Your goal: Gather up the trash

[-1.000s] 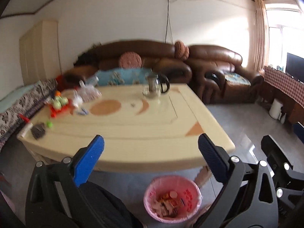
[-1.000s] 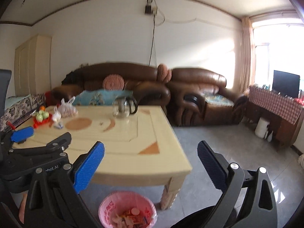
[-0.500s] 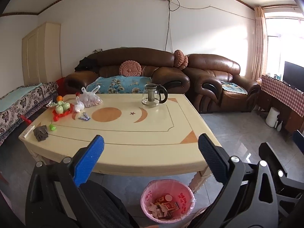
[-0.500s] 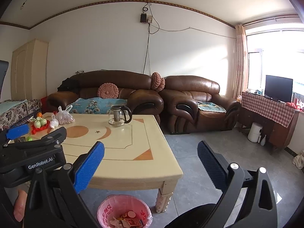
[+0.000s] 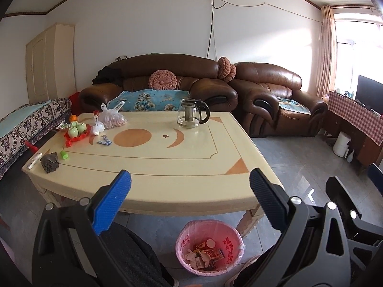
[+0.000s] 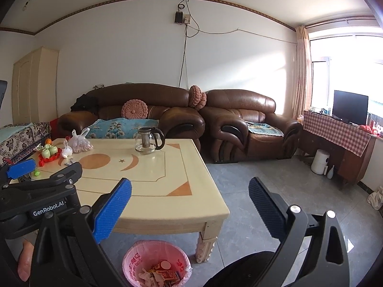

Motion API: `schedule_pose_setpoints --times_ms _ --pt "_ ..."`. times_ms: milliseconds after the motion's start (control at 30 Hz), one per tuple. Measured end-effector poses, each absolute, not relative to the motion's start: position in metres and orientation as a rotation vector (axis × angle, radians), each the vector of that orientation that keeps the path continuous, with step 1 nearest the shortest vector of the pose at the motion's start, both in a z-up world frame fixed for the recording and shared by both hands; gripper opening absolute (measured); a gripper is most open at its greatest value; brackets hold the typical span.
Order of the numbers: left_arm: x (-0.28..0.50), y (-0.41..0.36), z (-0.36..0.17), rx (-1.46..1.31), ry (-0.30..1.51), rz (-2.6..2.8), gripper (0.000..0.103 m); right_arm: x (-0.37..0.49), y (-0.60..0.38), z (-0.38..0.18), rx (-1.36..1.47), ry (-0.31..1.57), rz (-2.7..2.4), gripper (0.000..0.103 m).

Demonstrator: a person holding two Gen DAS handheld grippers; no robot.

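The worktop [image 5: 167,167] is seen with a pink-lined trash bin [image 5: 209,246] on the floor under its near edge. Both the left gripper [image 5: 190,184] and right gripper [image 6: 190,191] are held empty, fingers apart.

Both grippers, left gripper [image 5: 190,186] and right gripper [image 6: 189,194], are built of black frames with silver screws and ribbed blue pads [image 5: 112,203]; "GenRobot.AI" is printed in white.

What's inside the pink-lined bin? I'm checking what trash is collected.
The bin holds red-and-white packets, a small round lid and crumpled wrappers; anything beneath that top layer is hidden.
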State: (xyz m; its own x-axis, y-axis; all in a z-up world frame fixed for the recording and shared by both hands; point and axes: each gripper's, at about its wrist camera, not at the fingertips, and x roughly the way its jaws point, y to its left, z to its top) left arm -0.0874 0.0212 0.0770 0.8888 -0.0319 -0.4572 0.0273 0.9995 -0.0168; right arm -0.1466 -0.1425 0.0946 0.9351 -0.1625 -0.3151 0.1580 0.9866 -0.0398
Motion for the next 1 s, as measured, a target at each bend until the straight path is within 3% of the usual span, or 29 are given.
schedule_pose_setpoints --times_ms 1000 --pt "-0.088 0.0204 0.0765 0.015 0.475 -0.02 0.097 -0.1455 -0.1429 0.0889 -0.027 0.327 -0.18 0.096"
